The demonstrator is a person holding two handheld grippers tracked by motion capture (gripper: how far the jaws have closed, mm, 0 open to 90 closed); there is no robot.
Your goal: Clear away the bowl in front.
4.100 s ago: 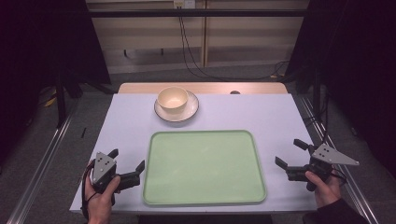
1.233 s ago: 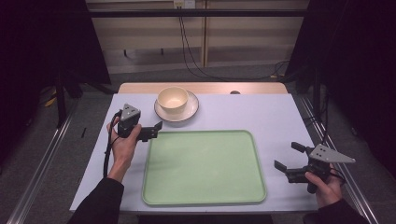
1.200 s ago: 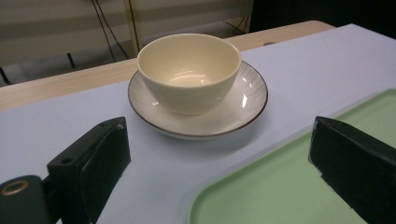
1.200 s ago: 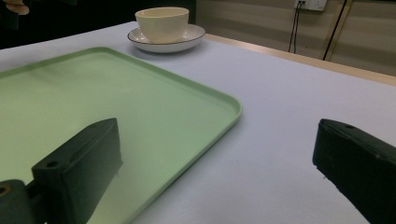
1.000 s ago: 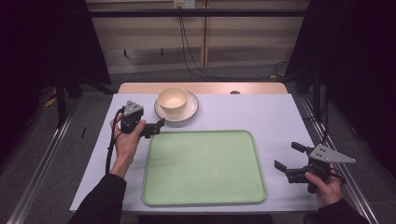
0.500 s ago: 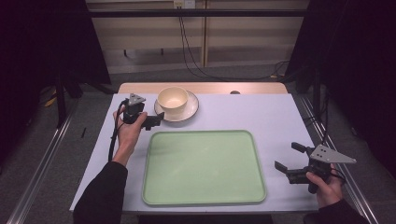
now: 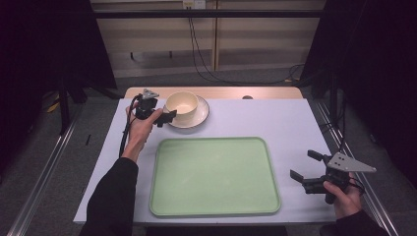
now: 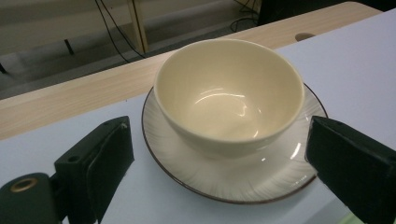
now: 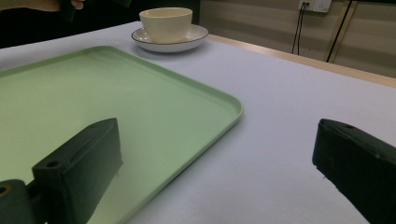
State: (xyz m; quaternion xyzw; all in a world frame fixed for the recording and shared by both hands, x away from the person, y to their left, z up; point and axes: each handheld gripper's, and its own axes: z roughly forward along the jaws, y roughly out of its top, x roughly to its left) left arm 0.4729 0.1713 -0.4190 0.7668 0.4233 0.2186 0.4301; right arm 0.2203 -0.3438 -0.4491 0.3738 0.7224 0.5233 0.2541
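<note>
The left hand-held gripper, jaws apart, sits just left of the bowl on its saucer. The right hand-held gripper, jaws apart, waits well away from the bowl.

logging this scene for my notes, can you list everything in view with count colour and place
bowl: one, cream, empty, standing on the saucer at the far left of the table
saucer: one, cream with a dark rim, under the bowl
tray: one, pale green, empty, at the near middle of the table
table: one, white top with a wooden strip along the far edge
wall socket: one, white, on the wall behind the table
left gripper: one, black, open, fingers either side of the bowl and saucer, not touching
right gripper: one, black with a grey plate, open, held at the near right of the table, beside the tray
</note>
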